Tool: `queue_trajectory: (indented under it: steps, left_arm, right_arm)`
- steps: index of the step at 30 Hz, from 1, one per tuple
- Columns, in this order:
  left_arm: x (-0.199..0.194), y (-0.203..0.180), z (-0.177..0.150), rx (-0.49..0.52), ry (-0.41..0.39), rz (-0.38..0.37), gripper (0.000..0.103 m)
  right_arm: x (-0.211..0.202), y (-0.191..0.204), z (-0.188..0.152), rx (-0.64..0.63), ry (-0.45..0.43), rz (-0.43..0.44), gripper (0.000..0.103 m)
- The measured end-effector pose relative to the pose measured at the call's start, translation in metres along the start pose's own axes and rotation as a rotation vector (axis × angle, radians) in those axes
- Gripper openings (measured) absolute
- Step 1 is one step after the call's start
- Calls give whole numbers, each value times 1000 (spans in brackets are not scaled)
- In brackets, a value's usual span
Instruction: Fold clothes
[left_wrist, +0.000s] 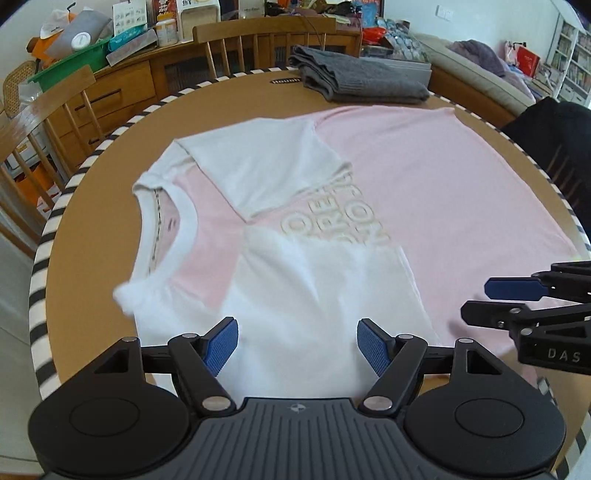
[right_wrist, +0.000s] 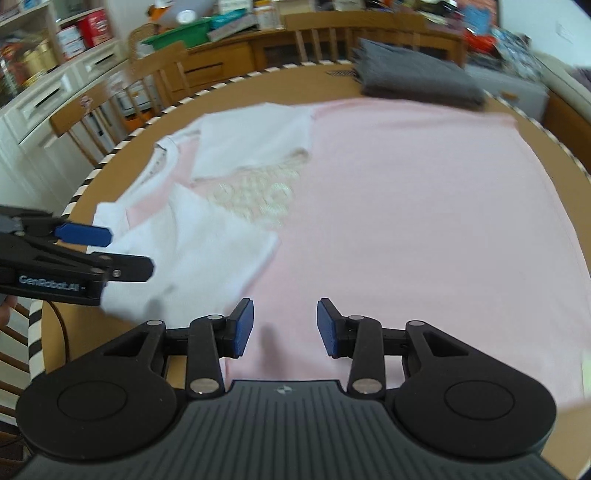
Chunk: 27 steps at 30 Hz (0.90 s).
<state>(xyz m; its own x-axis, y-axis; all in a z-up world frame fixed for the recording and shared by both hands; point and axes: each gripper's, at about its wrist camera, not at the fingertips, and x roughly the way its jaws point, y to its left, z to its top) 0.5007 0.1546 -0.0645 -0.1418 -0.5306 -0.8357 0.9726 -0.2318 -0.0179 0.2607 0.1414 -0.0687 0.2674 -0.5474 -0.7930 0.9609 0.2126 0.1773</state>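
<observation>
On the round desk (left_wrist: 96, 236), a pink T-shirt (left_wrist: 424, 192) lies flat, neck to the left, hem to the right, filling most of the surface. Left to right: white ribbed collar (left_wrist: 184, 236) at the left edge, then both white sleeves, far sleeve (left_wrist: 266, 162) and near sleeve (left_wrist: 314, 295), already folded in over the chest and partly covering the raised pale lettering (left_wrist: 332, 225); the long pink body to the right is not yet folded. So I'd judge it early-to-mid: sleeves in, body folds left, then stacking. A folded grey knit garment (left_wrist: 354, 77) sits at the far edge, probably one finished earlier, though I can't confirm that. Left gripper (left_wrist: 297, 345) hangs over the near sleeve, jaws wide, nothing between them, pads clear of the cloth. Right gripper (right_wrist: 284, 326) is over the pink near edge, jaws about halfway apart, also empty; its view is motion-blurred, so cloth contact is hard to rule out completely. Materials: shirt is thin, soft jersey, lying smooth with few wrinkles; the grey piece is thicker, ribbed at the cuff. Desk top is matte tan with a black-and-white striped rim (left_wrist: 40, 258). Jaw pads are blue, textured rubber-like faces on black linkages. Wooden chairs (left_wrist: 55, 122) and a cluttered sideboard (left_wrist: 122, 74) stand behind.
</observation>
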Motion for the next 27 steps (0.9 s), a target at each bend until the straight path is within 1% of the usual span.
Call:
queue_trajectory:
  steps: [5,10,15,18,20,27]
  left_arm:
    - [-16,-19,-23,-15,13,-15,76]
    - [-17,-40,-42,-51,30,12,76]
    - [-15,-68,-53,-76,8,67,76]
    - [-14,-84,-60,-84,13,75,76]
    - [-14,-92,-65,-99,13,84,76]
    - [-14,-112,-79,-124,18,111,76]
  right_arm:
    - [-16,-11,-20,9,11,-23,41]
    - [-28,-21,-30,-19,-8,-15,42]
    - [-36,-34,-41,-53,-17,3,43]
    - [-44,-43,-51,-59,-25,10,44]
    - [-50,-50,-59,-66,-22,10,50]
    - [-63,-74,-78,-77,-5,-1,50]
